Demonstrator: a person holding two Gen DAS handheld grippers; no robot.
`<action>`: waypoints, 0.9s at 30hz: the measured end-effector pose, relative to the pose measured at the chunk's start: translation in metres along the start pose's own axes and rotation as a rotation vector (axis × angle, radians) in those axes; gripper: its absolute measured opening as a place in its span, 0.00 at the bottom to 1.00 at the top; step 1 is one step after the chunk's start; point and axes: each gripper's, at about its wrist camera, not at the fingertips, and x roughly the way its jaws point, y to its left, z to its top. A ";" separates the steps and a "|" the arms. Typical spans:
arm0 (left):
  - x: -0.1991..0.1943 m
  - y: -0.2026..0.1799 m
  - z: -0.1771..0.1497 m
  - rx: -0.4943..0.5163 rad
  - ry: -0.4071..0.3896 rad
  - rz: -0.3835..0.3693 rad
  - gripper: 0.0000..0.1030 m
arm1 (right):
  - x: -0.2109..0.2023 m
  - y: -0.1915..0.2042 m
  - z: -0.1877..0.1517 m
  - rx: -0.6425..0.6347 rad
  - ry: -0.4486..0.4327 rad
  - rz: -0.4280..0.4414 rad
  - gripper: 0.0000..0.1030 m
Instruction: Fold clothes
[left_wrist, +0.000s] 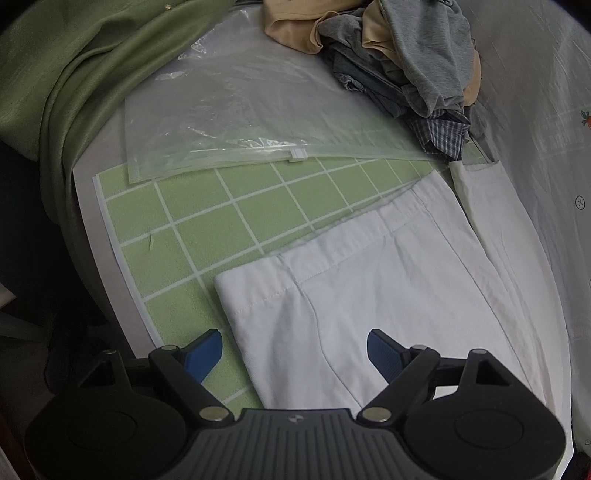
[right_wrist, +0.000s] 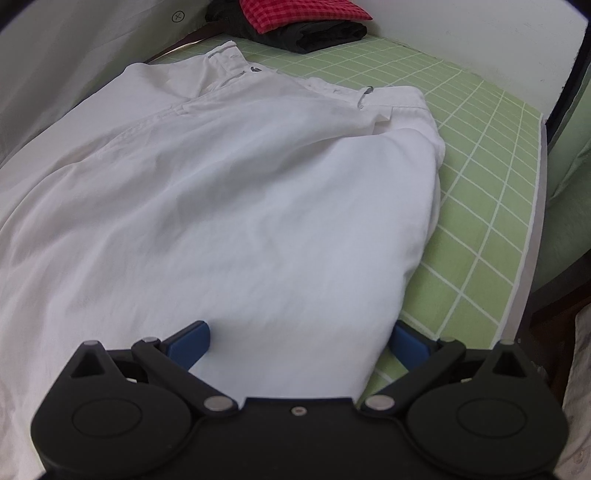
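My left hand-held gripper (left_wrist: 294, 354) is released, its blue pads spread wide. The hem end of the white trousers (left_wrist: 369, 295) lies just ahead of it and between its fingers, not grasped. My right hand-held gripper (right_wrist: 298, 341) is also spread wide over the same white trousers (right_wrist: 229, 199). The cloth bulges up between its fingers, and the right pad is partly hidden behind the fabric edge, so I judge it is released and not pinching.

The trousers lie flat along the green grid mat (left_wrist: 192, 229) on the desk, with the waistband, belt loops and button far ahead of my right gripper and the leg ends near my left. They look already doubled leg on leg, which would explain why I hold one gripper at each end: ready to bring the hems toward the waist.

Beyond my left gripper a clear zip bag (left_wrist: 236, 110) lies flat, probably meant for finished pieces. Further ahead and to the right sits a heap of unfolded clothes (left_wrist: 406, 55). Far ahead of my right gripper a folded stack (right_wrist: 306, 22) with a red checked piece on top rests at the mat's far edge, out of the folding area.
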 end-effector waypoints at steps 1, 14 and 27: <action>0.001 -0.002 0.000 0.006 -0.005 0.003 0.81 | 0.000 0.000 0.000 0.001 -0.003 -0.001 1.00; 0.007 -0.022 -0.003 0.067 -0.053 0.055 0.28 | 0.005 -0.005 0.011 -0.008 -0.001 0.011 1.00; -0.002 -0.039 -0.004 -0.005 -0.100 0.065 0.03 | -0.007 -0.045 0.052 0.116 -0.070 0.132 0.43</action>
